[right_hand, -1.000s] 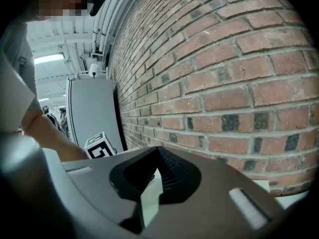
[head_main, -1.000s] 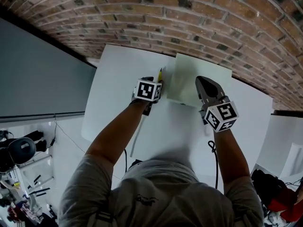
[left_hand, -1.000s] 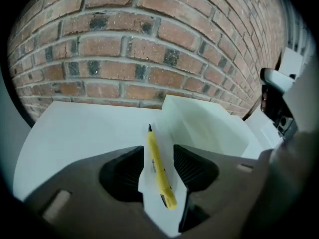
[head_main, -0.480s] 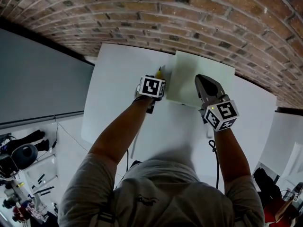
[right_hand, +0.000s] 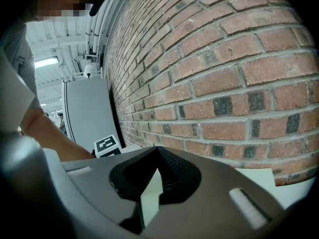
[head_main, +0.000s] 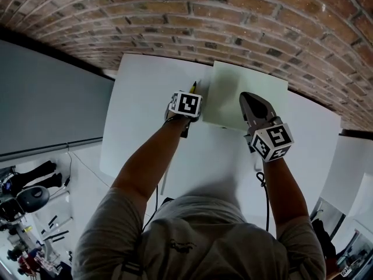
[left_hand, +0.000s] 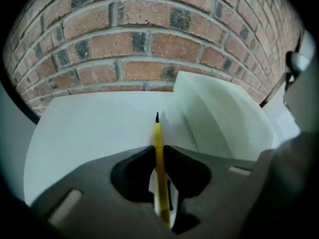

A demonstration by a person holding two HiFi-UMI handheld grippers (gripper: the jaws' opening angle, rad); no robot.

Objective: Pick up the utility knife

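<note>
The utility knife (left_hand: 158, 146) is slim and yellow with a dark tip that points toward the brick wall. My left gripper (left_hand: 158, 148) is shut on its body over the white table (left_hand: 84, 128). In the head view the knife's tip (head_main: 193, 87) shows just beyond the left gripper's marker cube (head_main: 186, 104), at the left edge of a pale green sheet (head_main: 233, 95). Whether the knife is clear of the table I cannot tell. My right gripper (head_main: 255, 105) hovers over the sheet's right part, its jaws shut with nothing in them.
A brick wall (head_main: 233, 16) runs along the table's far edge. A grey panel (head_main: 46, 92) stands to the left of the table. The right gripper view shows the left gripper's cube (right_hand: 107, 144) and the person's forearm.
The left jaws have closed on the knife, which now stands straight between them. The left gripper has shifted slightly toward the wall. The right gripper has hardly moved.
</note>
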